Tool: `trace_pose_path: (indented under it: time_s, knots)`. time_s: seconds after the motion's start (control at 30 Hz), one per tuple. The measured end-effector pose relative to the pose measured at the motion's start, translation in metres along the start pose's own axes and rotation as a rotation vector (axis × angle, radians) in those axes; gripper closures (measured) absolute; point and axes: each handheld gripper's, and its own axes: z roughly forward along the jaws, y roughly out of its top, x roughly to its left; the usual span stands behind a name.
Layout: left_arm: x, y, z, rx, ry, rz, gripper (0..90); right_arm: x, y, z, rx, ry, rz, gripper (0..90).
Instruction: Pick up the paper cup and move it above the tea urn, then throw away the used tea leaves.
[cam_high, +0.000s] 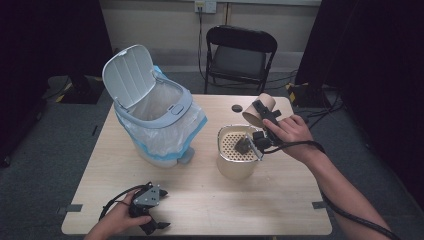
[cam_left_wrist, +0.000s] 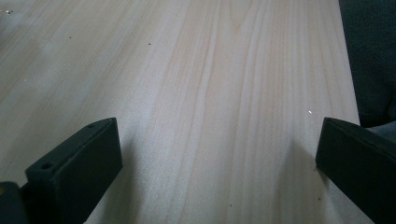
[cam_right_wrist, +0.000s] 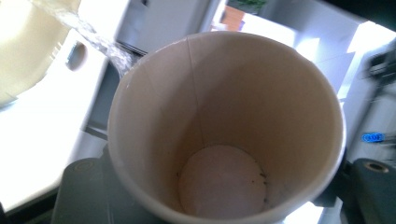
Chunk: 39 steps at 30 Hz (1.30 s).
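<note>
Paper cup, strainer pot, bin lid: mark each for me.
paper cup (cam_right_wrist: 224, 116): right gripper view, inner wall above the base.
strainer pot (cam_high: 235, 170): high view, outer wall below the rim.
bin lid (cam_high: 127, 75): high view, middle of the raised lid's underside.

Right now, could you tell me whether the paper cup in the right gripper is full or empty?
Empty: the right gripper view looks into the paper cup, showing a bare bottom with only tiny specks.

A: What stands on the pale wooden tabletop (cam_high: 210, 200)?
B: One white lidded waste bin with a plastic liner (cam_high: 155, 117), one cream container with a perforated strainer insert (cam_high: 236, 152), one brown paper cup (cam_high: 257, 111), one small dark round cap (cam_high: 236, 108).
A: Elsewhere?
B: One black folding chair (cam_high: 240, 55). Two grippers: left (cam_high: 159, 210), right (cam_high: 262, 116).
</note>
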Motion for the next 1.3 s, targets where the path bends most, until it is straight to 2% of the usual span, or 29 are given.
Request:
trace_pose_path:
  time_s: [0.03,0.1,0.13,0.2,0.27,0.37,0.47,0.63,0.77,1.07,1.3]
  knots:
    - [0.000,0.000,0.000,-0.003,0.000,-0.004,0.0,-0.001,-0.001,0.000,-0.004,0.025,0.051,29.8]
    - [0.000,0.000,0.000,-0.004,0.001,-0.005,0.0,-0.003,-0.006,0.004,-0.031,0.125,0.197,29.7]
    - [0.000,0.000,0.000,-0.001,-0.001,-0.001,0.0,-0.004,-0.009,0.005,-0.049,0.154,0.268,29.6]
    - [0.000,0.000,0.000,0.001,0.000,0.002,0.0,-0.005,-0.016,0.009,-0.078,0.253,0.454,29.6]
    - [0.000,0.000,0.000,-0.002,0.000,-0.003,0.0,-0.005,-0.024,0.013,-0.098,0.306,0.581,29.6]
    - [0.000,0.000,0.000,-0.003,0.000,-0.003,0.0,-0.004,-0.034,0.016,-0.137,0.387,0.799,29.6]
    - [0.000,0.000,0.000,-0.004,0.000,-0.004,0.0,-0.004,-0.041,0.019,-0.166,0.444,0.954,29.5]
    - [0.000,0.000,0.000,0.002,-0.002,-0.005,0.0,-0.003,-0.051,0.027,-0.209,0.564,1.165,29.1]
    - [0.000,0.000,0.000,0.001,-0.001,-0.006,0.0,-0.001,-0.055,0.031,-0.242,0.605,1.266,28.9]
    - [0.000,0.000,0.000,0.000,-0.001,-0.004,0.0,-0.002,-0.061,0.037,-0.273,0.642,1.388,28.6]
    - [0.000,0.000,0.000,0.005,0.002,-0.004,0.0,-0.003,-0.063,0.039,-0.282,0.661,1.418,28.3]
